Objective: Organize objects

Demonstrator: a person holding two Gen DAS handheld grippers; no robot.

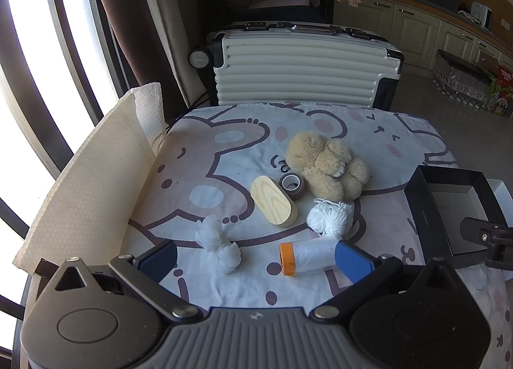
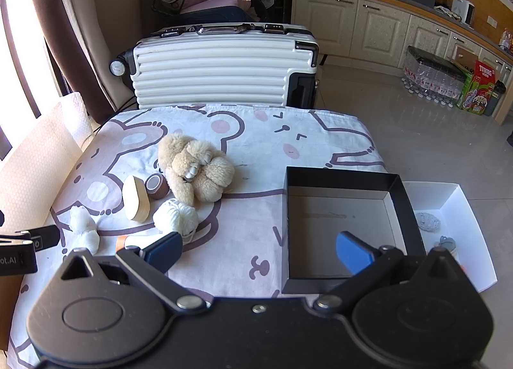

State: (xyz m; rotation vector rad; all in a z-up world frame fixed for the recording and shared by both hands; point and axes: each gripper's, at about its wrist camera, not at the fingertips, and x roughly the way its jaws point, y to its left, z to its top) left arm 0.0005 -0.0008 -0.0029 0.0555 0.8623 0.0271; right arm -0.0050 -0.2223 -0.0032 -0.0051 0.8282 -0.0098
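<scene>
On the cartoon-print cloth lie a tan plush toy (image 1: 327,165), a brown tape roll (image 1: 292,185), a wooden oval box (image 1: 273,205), a white yarn ball (image 1: 330,218), a knotted white bag (image 1: 218,242) and a plastic roll with an orange end (image 1: 307,256). My left gripper (image 1: 256,260) is open and empty, its jaws on either side of the plastic roll. My right gripper (image 2: 259,252) is open and empty, over the left edge of an empty black box (image 2: 348,178). The plush toy (image 2: 195,167), the yarn ball (image 2: 175,216) and the wooden box (image 2: 136,197) lie to its left.
A white tray (image 2: 461,205) beside the black box holds small grey items. A white suitcase (image 1: 304,67) stands behind the table. A paper towel sheet (image 1: 96,183) stands up along the table's left edge. Cabinets and bottle packs are at the right.
</scene>
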